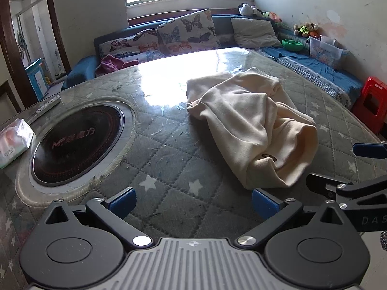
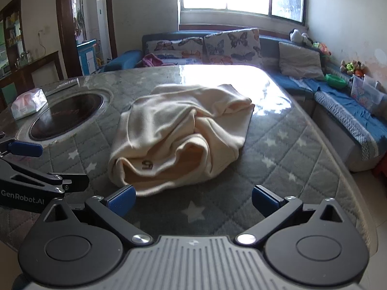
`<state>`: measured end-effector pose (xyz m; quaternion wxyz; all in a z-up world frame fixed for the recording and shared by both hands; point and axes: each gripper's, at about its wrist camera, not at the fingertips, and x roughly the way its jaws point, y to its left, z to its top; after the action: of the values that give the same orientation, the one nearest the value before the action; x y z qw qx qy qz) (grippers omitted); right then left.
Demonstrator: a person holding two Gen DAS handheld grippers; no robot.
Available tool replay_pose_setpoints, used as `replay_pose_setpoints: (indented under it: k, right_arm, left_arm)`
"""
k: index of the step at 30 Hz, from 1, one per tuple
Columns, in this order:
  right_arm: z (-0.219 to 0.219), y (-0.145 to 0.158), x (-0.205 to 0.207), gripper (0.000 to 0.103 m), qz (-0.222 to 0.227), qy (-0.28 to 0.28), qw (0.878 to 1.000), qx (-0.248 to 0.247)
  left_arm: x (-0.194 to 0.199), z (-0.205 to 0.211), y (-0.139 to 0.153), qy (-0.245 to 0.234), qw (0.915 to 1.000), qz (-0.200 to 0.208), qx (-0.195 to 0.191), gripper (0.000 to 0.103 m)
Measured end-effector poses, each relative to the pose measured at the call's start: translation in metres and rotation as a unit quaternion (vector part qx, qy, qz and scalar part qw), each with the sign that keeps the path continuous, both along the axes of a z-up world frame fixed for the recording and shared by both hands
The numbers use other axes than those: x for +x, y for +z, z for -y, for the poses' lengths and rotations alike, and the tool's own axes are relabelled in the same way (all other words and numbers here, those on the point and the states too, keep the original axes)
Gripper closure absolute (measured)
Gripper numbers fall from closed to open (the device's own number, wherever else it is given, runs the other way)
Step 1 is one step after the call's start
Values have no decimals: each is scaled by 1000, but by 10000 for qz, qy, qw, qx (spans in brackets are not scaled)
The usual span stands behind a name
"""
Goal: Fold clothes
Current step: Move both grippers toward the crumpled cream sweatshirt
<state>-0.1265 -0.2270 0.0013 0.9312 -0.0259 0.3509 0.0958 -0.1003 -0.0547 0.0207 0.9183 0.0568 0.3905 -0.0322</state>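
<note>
Left wrist view: left gripper [image 1: 192,201] released, holding nothing, low over the grey quilted star-print desk [image 1: 169,149]. Crumpled cream fleece garment [image 1: 251,125] lies unfolded toward the right edge, likely to leave spreading room.

Right wrist view: right gripper [image 2: 192,201] released, empty, squared up on the garment's [image 2: 179,133] near hem, probably the first grab.

Left gripper [image 1: 192,201]: black linkage arms w/ round pivot housings, silver screw heads, blue fingertip pads [image 1: 123,199], grey ribbed centre plate; "GenRobot.AI" in white on its side. Right gripper [image 2: 192,200]: same build & colours; side lettering "DAS", partly cut off.
</note>
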Motion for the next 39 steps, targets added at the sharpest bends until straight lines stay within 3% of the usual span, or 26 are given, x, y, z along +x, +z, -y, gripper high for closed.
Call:
replay_pose_setpoints:
  k: [39]
  right_arm:
    - [-2,2,10,0,5,9,10000,-12]
  left_arm:
    - [18,-6,7,10,10000,36,28,0]
